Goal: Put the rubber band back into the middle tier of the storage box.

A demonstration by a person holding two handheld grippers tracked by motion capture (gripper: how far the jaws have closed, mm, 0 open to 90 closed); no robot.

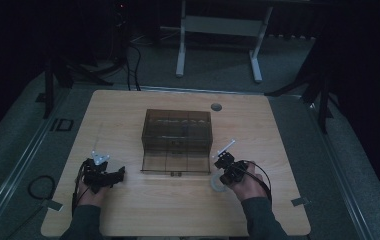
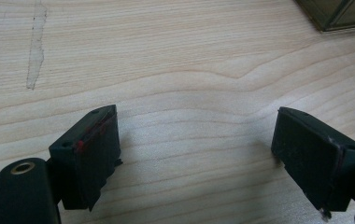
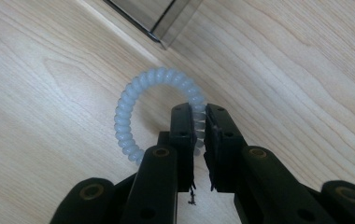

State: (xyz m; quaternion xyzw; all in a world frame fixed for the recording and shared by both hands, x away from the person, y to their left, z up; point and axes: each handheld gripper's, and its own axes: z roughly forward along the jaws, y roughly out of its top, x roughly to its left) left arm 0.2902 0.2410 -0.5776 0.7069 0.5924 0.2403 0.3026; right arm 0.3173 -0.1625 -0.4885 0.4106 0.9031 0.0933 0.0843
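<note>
Pale blue and translucent, the coiled hair tie (image 3: 140,109) sits at the centre of the right gripper view, where we see our right gripper (image 3: 200,140) pinching one side of the ring between its two black jaws, which are pressed nearly together on the coil. The rest of the loop curves out to the upper left of the jaws, over the light wooden table (image 3: 49,70). Near the top of that frame a corner of the smoky clear plastic box (image 3: 166,18) shows.

In the high view we find the right gripper (image 1: 226,167) at lower right of centre, the hair tie (image 1: 217,184) a faint pale ring just below it, close to the box's lower right corner. The box (image 1: 178,135) stands mid-table, divided into compartments, its front panel lying flat on the wood.

Our left gripper (image 1: 103,175) rests at lower left in the high view, well apart from the box. In the left gripper view its jaws are spread wide with only bare wood between them (image 2: 196,154), and a box corner (image 2: 339,14) sits at upper right.
</note>
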